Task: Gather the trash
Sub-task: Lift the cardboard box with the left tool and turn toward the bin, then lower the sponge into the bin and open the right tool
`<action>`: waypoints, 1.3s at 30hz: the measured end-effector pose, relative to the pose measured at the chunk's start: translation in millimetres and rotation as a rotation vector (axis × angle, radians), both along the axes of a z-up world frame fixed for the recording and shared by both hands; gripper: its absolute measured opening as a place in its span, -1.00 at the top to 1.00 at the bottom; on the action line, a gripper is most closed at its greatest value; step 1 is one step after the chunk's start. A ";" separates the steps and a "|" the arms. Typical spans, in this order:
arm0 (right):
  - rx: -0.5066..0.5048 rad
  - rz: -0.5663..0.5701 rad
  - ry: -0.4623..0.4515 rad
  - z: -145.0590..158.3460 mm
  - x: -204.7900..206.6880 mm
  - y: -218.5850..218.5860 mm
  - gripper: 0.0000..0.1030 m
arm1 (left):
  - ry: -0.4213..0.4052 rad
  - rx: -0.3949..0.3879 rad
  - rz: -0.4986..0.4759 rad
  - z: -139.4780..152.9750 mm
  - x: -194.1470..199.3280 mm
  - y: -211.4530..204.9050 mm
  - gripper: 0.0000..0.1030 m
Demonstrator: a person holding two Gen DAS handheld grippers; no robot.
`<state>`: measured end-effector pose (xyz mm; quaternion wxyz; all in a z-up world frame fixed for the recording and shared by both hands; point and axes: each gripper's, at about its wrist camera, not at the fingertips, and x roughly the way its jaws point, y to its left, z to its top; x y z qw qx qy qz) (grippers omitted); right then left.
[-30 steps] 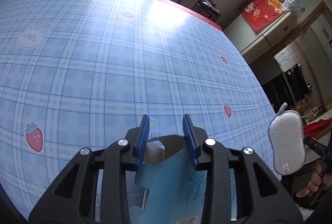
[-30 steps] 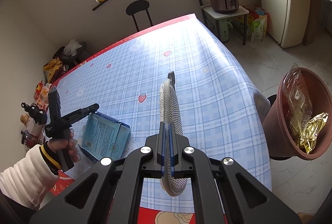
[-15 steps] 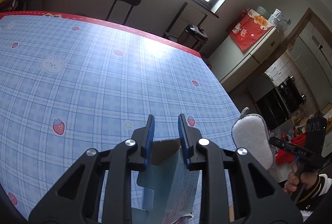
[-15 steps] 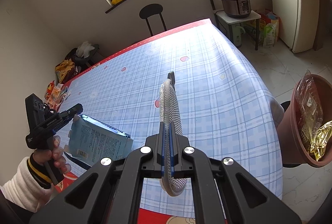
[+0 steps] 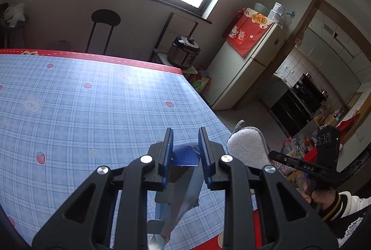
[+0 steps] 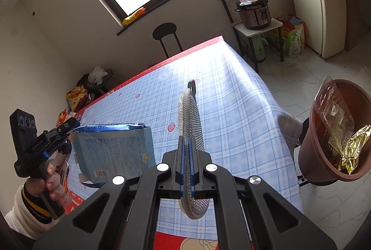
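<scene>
My left gripper (image 5: 184, 134) is shut on an opened, empty blue cardboard box (image 5: 185, 155), which hangs below its fingers above the near edge of the table (image 5: 92, 111). The right wrist view shows that gripper (image 6: 69, 125) at the left in a person's hand, with the box (image 6: 113, 152) clear of the tablecloth (image 6: 231, 111). My right gripper (image 6: 186, 143) is shut on a scrubbing pad (image 6: 191, 125), silver mesh on one face and white on the other (image 5: 245, 148). A brown trash bucket (image 6: 308, 157) stands off the table's right side, holding a clear wrapper (image 6: 334, 108) and a gold one (image 6: 354, 148).
A black chair (image 6: 165, 34) stands at the table's far edge under the window. Right of the table, a pressure cooker (image 6: 255, 11) sits on a small stand, with a fridge (image 6: 329, 6) behind it. Bags (image 6: 78, 97) pile up by the left wall. Pale floor surrounds the bucket.
My left gripper has risen and swung right, lifting the blue box off the tablecloth, and its jaws have narrowed on the box. My right gripper has shifted slightly, still holding the pad.
</scene>
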<state>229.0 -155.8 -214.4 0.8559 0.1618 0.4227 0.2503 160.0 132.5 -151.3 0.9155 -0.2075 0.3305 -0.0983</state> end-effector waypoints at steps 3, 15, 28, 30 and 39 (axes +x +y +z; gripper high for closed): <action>0.016 -0.026 -0.010 3.7 -0.8 -17.3 0.89 | -0.017 0.007 -0.018 11.7 3.2 -18.1 0.51; 0.028 -0.183 -0.059 17.2 -1.7 -118.1 0.89 | -0.069 0.008 -0.107 42.7 28.5 -94.5 0.51; -0.057 -0.399 -0.074 15.3 27.8 -259.0 0.89 | -0.083 0.020 -0.202 56.5 75.1 -190.5 0.51; -0.061 -0.405 -0.062 9.9 35.1 -270.5 0.89 | -0.080 0.026 -0.216 56.7 83.5 -205.9 0.51; -0.028 -0.394 -0.023 -0.6 54.0 -296.0 0.31 | -0.069 0.063 -0.289 55.5 123.9 -271.7 0.51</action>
